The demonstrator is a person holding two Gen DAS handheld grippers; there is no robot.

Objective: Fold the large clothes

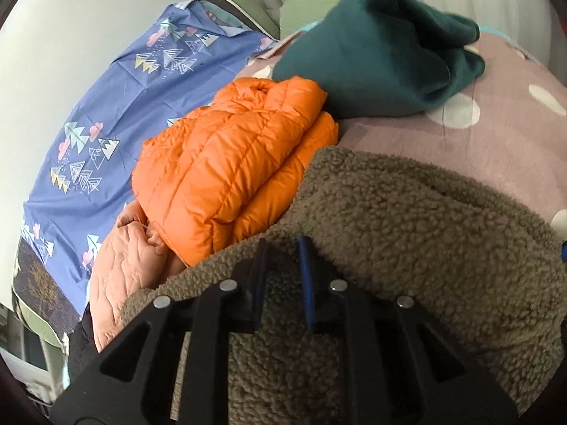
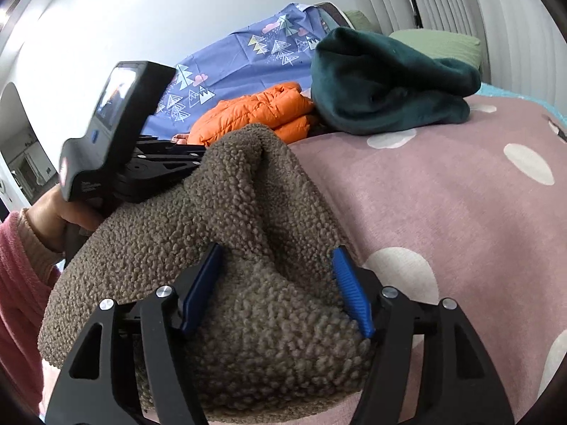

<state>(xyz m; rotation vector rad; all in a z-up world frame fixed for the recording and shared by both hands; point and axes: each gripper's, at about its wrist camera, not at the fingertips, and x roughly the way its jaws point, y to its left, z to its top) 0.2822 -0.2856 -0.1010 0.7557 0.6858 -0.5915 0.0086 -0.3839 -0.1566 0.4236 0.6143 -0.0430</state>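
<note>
Brown fleece [image 2: 226,265] between both jaws | left gripper [image 1: 283,248] narrow, gripping | right gripper [image 2: 276,258] wide

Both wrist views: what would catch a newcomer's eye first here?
The brown fleece garment fills the foreground of both views, bunched on the pink dotted bedspread, with the right gripper open around a fold of it. Behind it lie a bright orange puffer jacket and a dark green garment.
</note>
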